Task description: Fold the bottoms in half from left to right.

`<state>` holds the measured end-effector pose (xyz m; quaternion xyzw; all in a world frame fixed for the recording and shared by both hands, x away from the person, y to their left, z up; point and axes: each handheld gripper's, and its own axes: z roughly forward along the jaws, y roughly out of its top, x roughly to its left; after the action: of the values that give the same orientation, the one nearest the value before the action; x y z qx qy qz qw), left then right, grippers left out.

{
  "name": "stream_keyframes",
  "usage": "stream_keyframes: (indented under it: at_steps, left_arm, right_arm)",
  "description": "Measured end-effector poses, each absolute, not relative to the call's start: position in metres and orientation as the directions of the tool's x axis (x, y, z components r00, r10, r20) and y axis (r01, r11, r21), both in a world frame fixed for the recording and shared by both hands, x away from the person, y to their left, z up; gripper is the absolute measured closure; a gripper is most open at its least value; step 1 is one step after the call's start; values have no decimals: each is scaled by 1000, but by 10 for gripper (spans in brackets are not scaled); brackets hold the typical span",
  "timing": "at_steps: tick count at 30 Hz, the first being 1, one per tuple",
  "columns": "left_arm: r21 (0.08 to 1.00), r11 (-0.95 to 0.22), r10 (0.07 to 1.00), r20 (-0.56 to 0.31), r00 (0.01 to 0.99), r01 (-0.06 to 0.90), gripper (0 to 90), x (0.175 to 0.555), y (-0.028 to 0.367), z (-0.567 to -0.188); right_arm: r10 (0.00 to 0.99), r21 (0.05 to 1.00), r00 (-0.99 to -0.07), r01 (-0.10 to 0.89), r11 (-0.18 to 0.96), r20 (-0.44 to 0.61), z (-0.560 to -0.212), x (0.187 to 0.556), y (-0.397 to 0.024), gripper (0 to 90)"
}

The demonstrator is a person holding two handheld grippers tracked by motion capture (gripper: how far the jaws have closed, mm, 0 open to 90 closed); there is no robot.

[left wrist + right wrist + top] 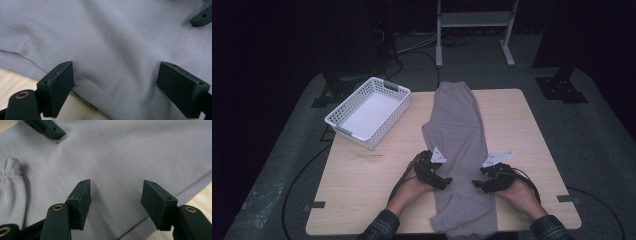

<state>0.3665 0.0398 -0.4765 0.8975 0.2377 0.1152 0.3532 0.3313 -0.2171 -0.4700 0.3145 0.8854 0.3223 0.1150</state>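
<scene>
A grey garment point(459, 135) lies lengthwise down the middle of the wooden table point(357, 185), its near end folded over at the front edge. My left gripper point(446, 183) rests at the garment's left edge and my right gripper point(476, 185) at its right edge, tips facing each other across the cloth. In the left gripper view the left gripper point(115, 82) stands open over flat grey cloth point(112, 42), nothing pinched. In the right gripper view the right gripper point(116, 200) is open above the cloth point(140, 152), with an elastic hem point(10, 171) at the left.
A white slotted basket point(343, 124) stands empty at the table's far left corner. Bare wood lies left and right of the garment. Behind the table, on the dark floor, are a metal rack's legs point(438, 45) and cables.
</scene>
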Motion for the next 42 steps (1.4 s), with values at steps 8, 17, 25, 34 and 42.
stream_keyframes:
  at_steps: [8, 17, 25, 34, 42]
  left_arm:
    - [676, -636, 526, 28, 850, 372, 130, 391, 42, -475]
    - [671, -635, 542, 33, 840, 384, 130, 418, 41, -474]
    - [684, -610, 542, -7, 841, 399, 108, 404, 45, -472]
    - [719, -580, 550, -1, 835, 383, 101, 376, 75, -460]
    - [730, -565, 577, 16, 816, 386, 101, 355, 109, -456]
  right_arm:
    - [638, 646, -770, 489, 586, 4, -470, 350, -217, 395]
    - [647, 653, -762, 492, 576, 4, -471, 378, -217, 395]
    - [646, 656, -763, 501, 564, 26, -467, 375, -219, 385]
    - [546, 693, -833, 447, 566, 92, -455, 358, -199, 418]
    - [419, 693, -897, 392, 606, 141, -457, 349, -168, 448]
